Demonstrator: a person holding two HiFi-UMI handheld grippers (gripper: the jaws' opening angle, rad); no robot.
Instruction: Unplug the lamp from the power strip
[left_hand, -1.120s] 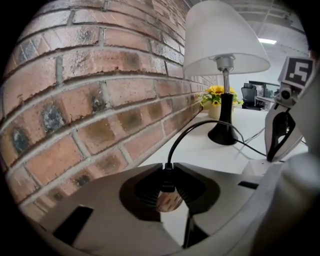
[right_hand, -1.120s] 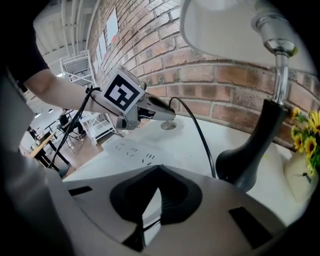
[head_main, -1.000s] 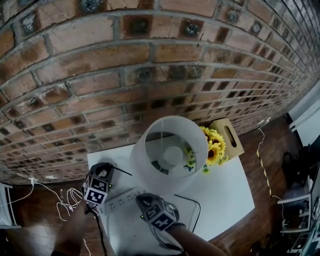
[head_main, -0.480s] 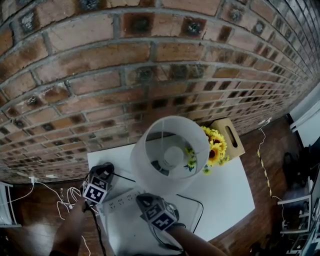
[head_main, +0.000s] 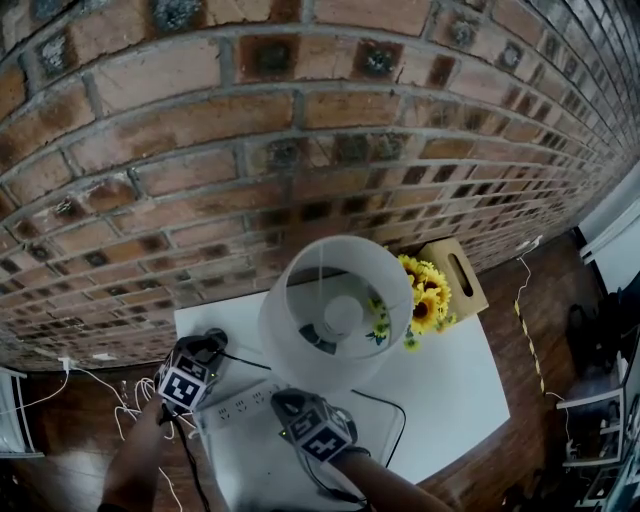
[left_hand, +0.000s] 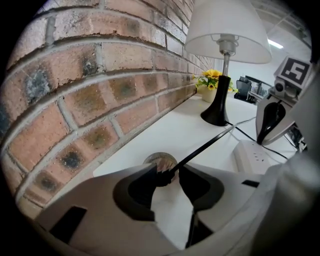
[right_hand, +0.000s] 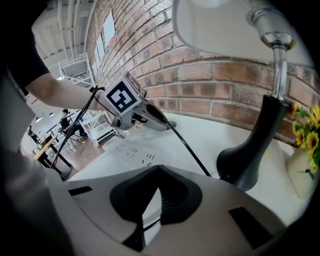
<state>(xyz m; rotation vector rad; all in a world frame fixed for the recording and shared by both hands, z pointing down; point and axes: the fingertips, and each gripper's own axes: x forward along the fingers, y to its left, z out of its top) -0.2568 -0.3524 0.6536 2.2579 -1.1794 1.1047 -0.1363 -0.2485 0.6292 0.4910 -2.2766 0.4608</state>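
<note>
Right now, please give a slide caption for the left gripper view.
Lamp plug between the just-opening jaws of the left gripper, apart from the power strip.

Rough brick (head_main: 200, 120); smooth blk lamp base (right_hand: 257, 145)

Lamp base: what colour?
The lamp base is black. It shows best in the left gripper view.

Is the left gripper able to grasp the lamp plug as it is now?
Probably yes: the plug lies between the left gripper's jaws, which have just been opening; nothing blocks it.
</note>
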